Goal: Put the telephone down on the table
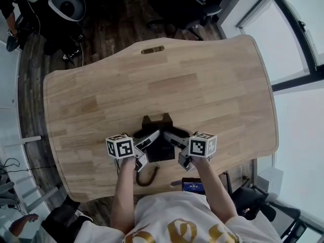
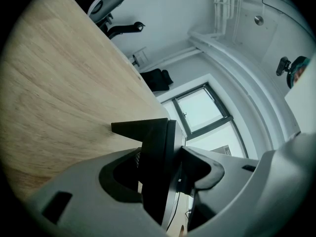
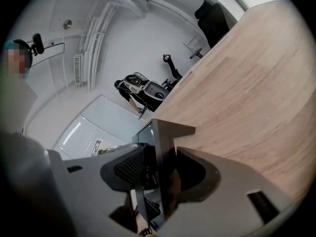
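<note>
A black desk telephone [image 1: 161, 148] is at the near edge of the wooden table [image 1: 152, 80], its stand pointing away from me. A curled cord [image 1: 147, 177] trails off it over the table's front edge. My left gripper [image 1: 147, 139] holds its left side and my right gripper [image 1: 174, 138] its right side. In the left gripper view the telephone's [image 2: 155, 152] edge fills the gap of the left gripper [image 2: 163, 177], both jaws against it. In the right gripper view its thin rim [image 3: 160, 152] stands between the jaws of the right gripper [image 3: 158, 174], which touch it. Whether the telephone rests on the wood I cannot tell.
The tabletop stretches bare beyond the telephone to a cable slot [image 1: 152, 49] at the far edge. A small device with a blue screen [image 1: 192, 185] sits at my waist below the table edge. Office chairs [image 1: 185, 6] stand past the far side, windows [image 1: 298, 29] to the right.
</note>
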